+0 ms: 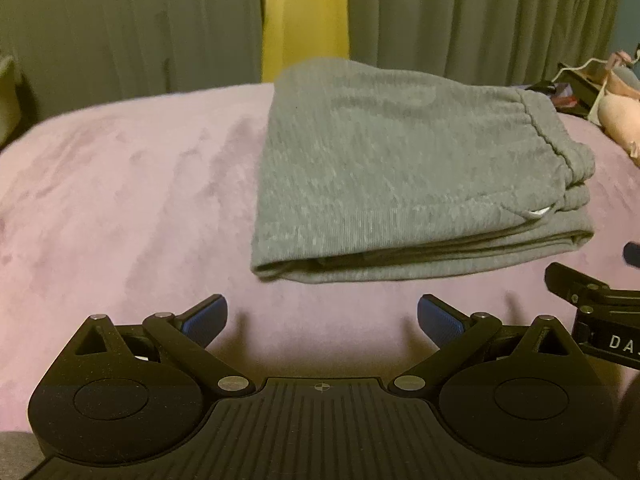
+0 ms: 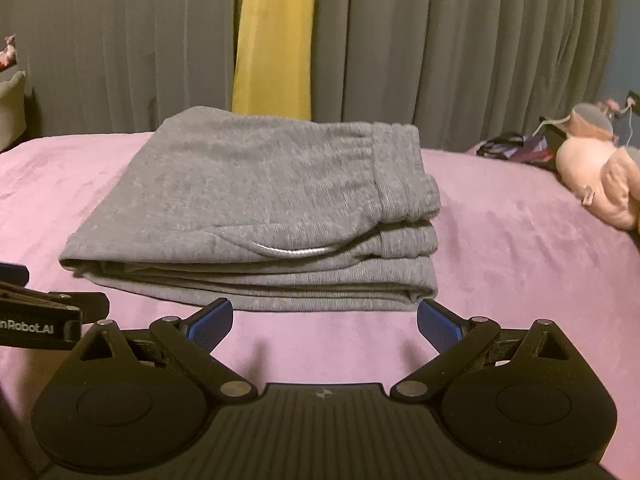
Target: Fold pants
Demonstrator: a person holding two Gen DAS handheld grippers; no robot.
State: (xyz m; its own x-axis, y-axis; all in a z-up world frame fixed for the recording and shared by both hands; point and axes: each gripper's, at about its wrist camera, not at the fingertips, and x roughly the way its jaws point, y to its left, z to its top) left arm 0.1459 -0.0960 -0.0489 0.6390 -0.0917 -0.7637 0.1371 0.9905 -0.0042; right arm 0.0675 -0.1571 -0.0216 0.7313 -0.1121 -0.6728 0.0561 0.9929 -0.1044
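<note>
Left wrist view, pants: the grey pants lie folded into a thick stack on the pink bed cover, far and to the right of your left gripper.
Left wrist view, handling: soft, limp fleece, light for its bulk (my judgement), so the layers will slide apart if you lift only one; take the near edge where all layers meet.
Left wrist view, pose: your left gripper hovers low over the cover, jaws wide apart, holding nothing, near the stack but not touching it.
Left wrist view, neighbour: the right gripper shows at the right edge, only partly in frame.
Right wrist view, pants: the stack sits straight ahead, elastic waistband on the right side, open layered edges facing you.
Right wrist view, pose: your right gripper has jaws spread and empty, its right pad just beside the near right corner.
Right wrist view, hold: pinch that corner through every layer (the waistband is the thickest part).
</note>
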